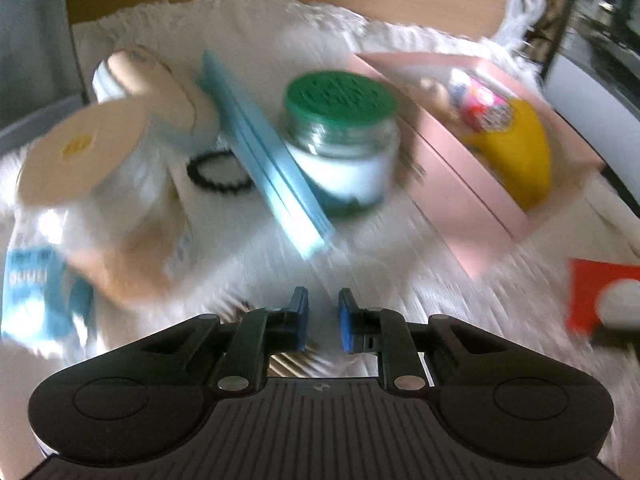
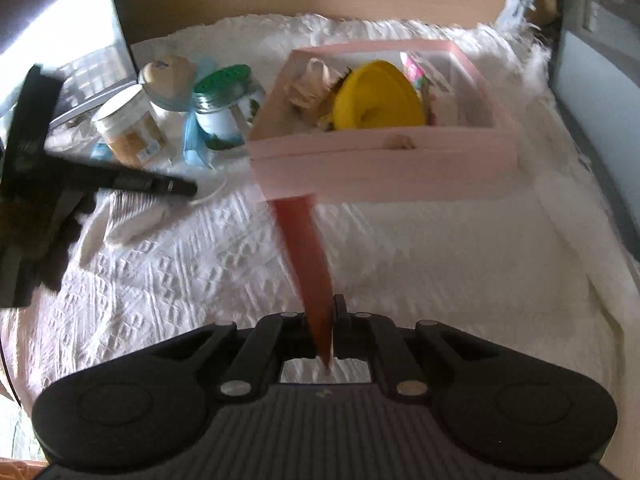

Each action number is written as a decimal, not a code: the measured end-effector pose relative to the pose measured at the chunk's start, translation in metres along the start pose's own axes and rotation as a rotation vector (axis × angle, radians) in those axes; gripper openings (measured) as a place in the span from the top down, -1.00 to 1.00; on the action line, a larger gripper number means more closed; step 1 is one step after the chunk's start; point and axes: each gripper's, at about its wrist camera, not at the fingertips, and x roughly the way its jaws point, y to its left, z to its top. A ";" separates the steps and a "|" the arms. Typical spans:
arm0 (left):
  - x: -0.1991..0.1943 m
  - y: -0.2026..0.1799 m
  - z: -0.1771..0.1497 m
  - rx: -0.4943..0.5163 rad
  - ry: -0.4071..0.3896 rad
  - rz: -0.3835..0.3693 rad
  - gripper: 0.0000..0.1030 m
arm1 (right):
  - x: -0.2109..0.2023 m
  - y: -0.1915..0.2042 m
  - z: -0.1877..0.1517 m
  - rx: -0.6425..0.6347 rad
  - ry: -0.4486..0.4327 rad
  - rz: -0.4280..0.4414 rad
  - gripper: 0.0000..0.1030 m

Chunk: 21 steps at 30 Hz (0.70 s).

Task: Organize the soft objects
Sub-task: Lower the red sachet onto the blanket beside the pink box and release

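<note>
Right gripper point(image 2: 332, 320): jaws closed on a thin red sheet point(image 2: 304, 256), blurred, which we see edge-on running forward from the fingers toward the pink box point(image 2: 384, 160). Its far end meets the near left corner of the box in the right wrist view; we cannot tell whether it touches.

Left gripper point(image 1: 323, 316): blue pads point(image 1: 346, 322) parted by a narrow gap, nothing between them, held above the white textured cloth point(image 1: 440, 292) to the left of the pink box.

Pink box contents, as we read them: a yellow soft object point(image 2: 376, 100) in the middle, a beige fabric piece point(image 2: 312, 88) at its left, a pink patterned packet point(image 2: 418, 72) at its right.

Left of the pink box, all on the cloth: a green-lidded glass jar point(image 1: 340, 136) just beside the box; a stack of pale blue sheets point(image 1: 272, 160) leaning against the jar's left side; a black ring point(image 1: 218, 176) lying flat beyond the sheets; a beige-lidded jar point(image 1: 92, 160) further left, and another container point(image 1: 148, 76) behind it.

Left wrist view heavily motion-blurred; labels unreadable.
</note>
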 end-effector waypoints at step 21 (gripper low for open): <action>-0.111 0.071 -0.120 -0.673 -0.167 0.220 0.60 | 0.021 -0.006 0.013 -0.025 0.022 0.058 0.85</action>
